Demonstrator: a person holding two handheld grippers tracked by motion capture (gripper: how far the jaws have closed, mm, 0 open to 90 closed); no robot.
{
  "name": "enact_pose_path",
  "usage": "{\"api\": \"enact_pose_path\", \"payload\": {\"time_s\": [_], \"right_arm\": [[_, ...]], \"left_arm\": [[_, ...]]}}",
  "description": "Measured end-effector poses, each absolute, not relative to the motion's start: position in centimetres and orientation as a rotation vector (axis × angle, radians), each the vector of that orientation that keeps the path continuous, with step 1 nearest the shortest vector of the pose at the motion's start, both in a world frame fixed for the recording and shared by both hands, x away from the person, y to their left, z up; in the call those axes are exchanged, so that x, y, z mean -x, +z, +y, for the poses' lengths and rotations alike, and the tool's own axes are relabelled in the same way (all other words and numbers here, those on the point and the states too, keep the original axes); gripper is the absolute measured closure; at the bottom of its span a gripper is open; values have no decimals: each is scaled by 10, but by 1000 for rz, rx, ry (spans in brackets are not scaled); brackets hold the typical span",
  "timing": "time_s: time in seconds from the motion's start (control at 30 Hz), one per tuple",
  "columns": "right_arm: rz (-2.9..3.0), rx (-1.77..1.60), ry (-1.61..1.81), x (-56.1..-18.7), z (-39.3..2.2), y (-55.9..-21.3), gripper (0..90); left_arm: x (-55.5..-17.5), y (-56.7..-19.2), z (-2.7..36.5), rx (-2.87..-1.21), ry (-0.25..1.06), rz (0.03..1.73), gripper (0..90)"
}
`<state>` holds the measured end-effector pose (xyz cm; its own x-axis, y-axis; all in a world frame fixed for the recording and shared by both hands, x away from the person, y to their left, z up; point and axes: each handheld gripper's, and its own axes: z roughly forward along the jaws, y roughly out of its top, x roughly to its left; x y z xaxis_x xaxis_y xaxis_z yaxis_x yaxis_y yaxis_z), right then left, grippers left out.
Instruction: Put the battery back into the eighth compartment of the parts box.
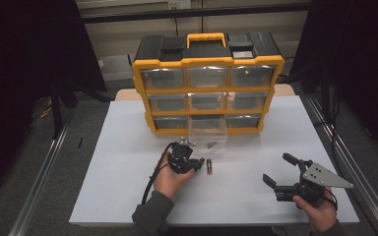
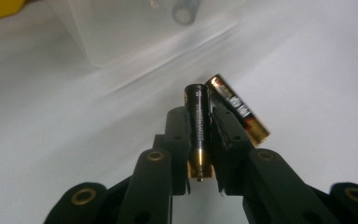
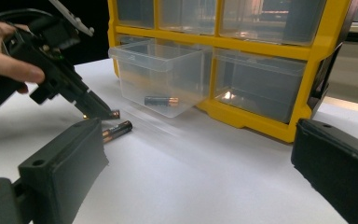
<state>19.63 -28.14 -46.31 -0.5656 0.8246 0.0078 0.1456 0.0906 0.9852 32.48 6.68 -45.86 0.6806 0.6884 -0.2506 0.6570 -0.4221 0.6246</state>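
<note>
Left tongs (image 2: 199, 140) clenched on battery (image 2: 198, 126); right tongs (image 1: 280, 172) released; next, lift toward drawer (image 1: 207, 132) at twelve o'clock.

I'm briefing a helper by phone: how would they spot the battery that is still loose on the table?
Find the yellow drawer cabinet; its bottom middle drawer is pulled out. Just in front lies the loose battery, beside the left tool. Unlike the clamped battery, it lies flat on the white sheet, untouched.

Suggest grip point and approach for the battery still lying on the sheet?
Grip the loose battery across its mid-barrel, tongs coming from above and straddling its round sides. It lies flat beside the battery in the left tongs, so its ends offer less purchase.
</note>
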Motion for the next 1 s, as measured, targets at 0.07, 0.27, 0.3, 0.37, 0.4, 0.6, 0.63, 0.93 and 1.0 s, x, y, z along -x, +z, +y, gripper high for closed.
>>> {"api": "enact_pose_path", "payload": {"time_s": [0.07, 0.27, 0.3, 0.37, 0.4, 0.6, 0.63, 0.93, 1.0], "right_arm": [[1792, -961, 1522, -197, -282, -463, 24], [1785, -970, 1521, -196, -283, -463, 24], [1785, -968, 1516, -196, -283, -464, 23], [1786, -967, 1519, -197, -283, -464, 24], [1785, -968, 1516, -196, -283, -464, 23], [1797, -957, 1510, -197, -283, -464, 23], [1797, -954, 1513, -197, -283, -464, 23], [1797, -956, 1509, -197, -283, -464, 23], [1797, -956, 1510, -197, -283, -464, 23]], "left_arm": [[-326, -451, 70, -2171, 26, 1006, 776], [-327, -433, 73, -2148, -15, 981, 777], [-327, -431, 73, -2145, -14, 974, 776], [-328, -426, 74, -2134, -27, 972, 776], [-328, -424, 74, -2137, -21, 965, 776], [-330, -407, 76, -2140, -32, 942, 776], [-331, -404, 76, -2142, -28, 941, 776], [-338, -387, 75, -2146, -21, 934, 776], [-340, -384, 75, -2151, -26, 930, 776]]}}
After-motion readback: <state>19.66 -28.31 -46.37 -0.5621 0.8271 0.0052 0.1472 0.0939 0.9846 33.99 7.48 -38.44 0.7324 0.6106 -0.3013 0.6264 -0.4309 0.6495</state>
